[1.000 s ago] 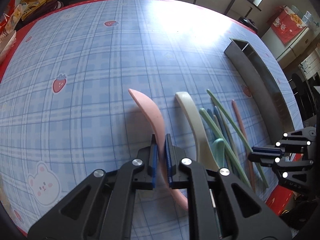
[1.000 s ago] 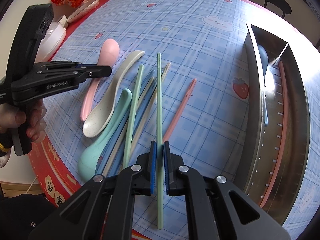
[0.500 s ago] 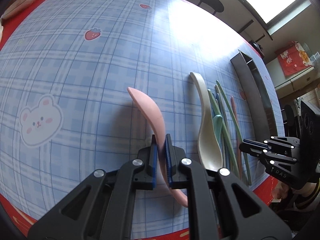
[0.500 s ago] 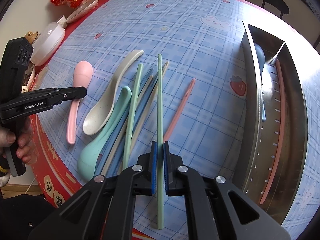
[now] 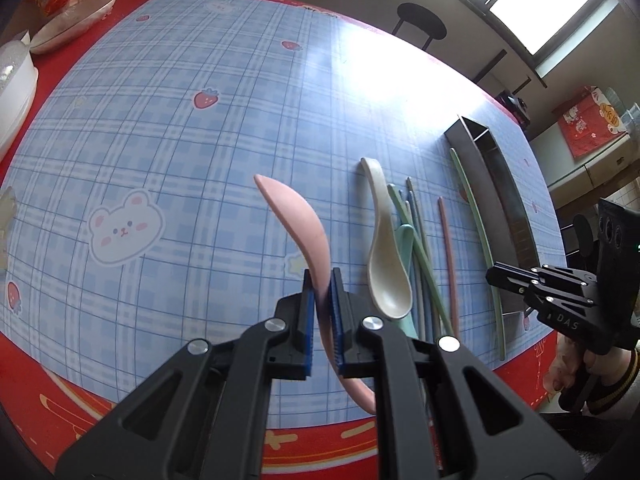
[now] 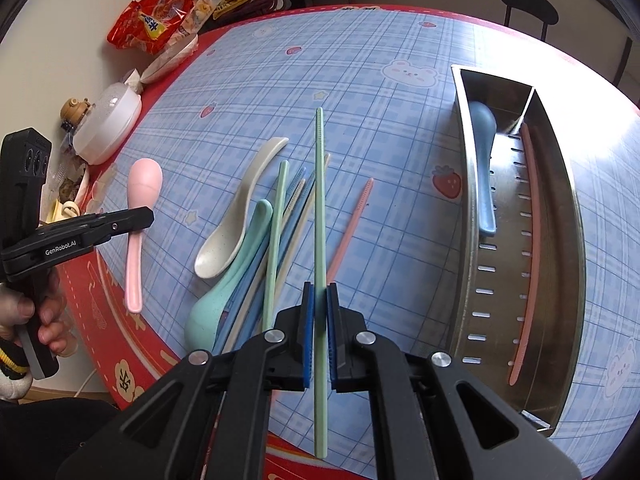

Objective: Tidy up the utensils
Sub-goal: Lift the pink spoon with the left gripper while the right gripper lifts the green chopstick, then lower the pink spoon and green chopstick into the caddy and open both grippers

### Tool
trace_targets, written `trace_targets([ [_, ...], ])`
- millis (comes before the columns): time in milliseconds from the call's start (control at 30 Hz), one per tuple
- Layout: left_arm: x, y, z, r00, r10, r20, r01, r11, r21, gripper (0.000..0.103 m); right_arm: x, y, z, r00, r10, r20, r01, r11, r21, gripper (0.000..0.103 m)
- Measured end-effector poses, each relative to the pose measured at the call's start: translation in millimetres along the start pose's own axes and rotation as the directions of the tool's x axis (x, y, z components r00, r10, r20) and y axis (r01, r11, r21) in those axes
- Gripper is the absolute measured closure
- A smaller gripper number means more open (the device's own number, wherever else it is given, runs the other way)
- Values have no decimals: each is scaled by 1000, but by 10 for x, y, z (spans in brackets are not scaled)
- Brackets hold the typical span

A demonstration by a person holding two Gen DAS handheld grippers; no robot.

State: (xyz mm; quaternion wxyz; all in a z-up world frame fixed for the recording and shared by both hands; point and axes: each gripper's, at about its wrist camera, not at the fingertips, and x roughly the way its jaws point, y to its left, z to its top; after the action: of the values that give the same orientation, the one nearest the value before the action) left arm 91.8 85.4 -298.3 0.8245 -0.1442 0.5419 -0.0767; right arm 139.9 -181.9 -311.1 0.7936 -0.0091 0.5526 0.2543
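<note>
My left gripper (image 5: pixel 321 280) is shut on a pink spoon (image 5: pixel 298 216) and holds it above the blue checked tablecloth; it also shows in the right wrist view (image 6: pixel 138 216). My right gripper (image 6: pixel 319 294) is shut on a green chopstick (image 6: pixel 319 184), held above the cloth; this gripper also shows in the left wrist view (image 5: pixel 516 280). A cream spoon (image 6: pixel 236 220), a teal spoon (image 6: pixel 228 284), several chopsticks (image 6: pixel 288 216) and a pink chopstick (image 6: pixel 350 232) lie on the cloth. A steel utensil tray (image 6: pixel 568 208) at the right holds a blue spoon (image 6: pixel 482 160) and a pink chopstick (image 6: pixel 530 240).
Snack bags (image 6: pixel 156 26), a white lidded container (image 6: pixel 108 124) and a white dish (image 6: pixel 170 60) sit at the table's far left edge. A black stool (image 6: pixel 528 10) stands beyond the table. The table's red border (image 6: pixel 104 312) runs along the near side.
Both grippers have risen with their loads. The left one carried the pink spoon further left, away from the pile. The green chopstick is lifted higher above the other utensils.
</note>
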Motion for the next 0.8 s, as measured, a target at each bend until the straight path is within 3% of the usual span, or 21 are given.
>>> trace_targets([
  [300,-23,-484,270,1000,-18,-4,18,994,112,92,-358,-403,-65,995,-43,86,35,995,92,97],
  [633,385,-1469,724,996,-83,-40,91,951,295,92,-577,-1014,-48,980,-142,137,114,974,194,97],
  [800,656,-1906,977,990,-124,-70,140,937,320,92,-560,-1156,-4,978,-158,134,129,970,204,97],
])
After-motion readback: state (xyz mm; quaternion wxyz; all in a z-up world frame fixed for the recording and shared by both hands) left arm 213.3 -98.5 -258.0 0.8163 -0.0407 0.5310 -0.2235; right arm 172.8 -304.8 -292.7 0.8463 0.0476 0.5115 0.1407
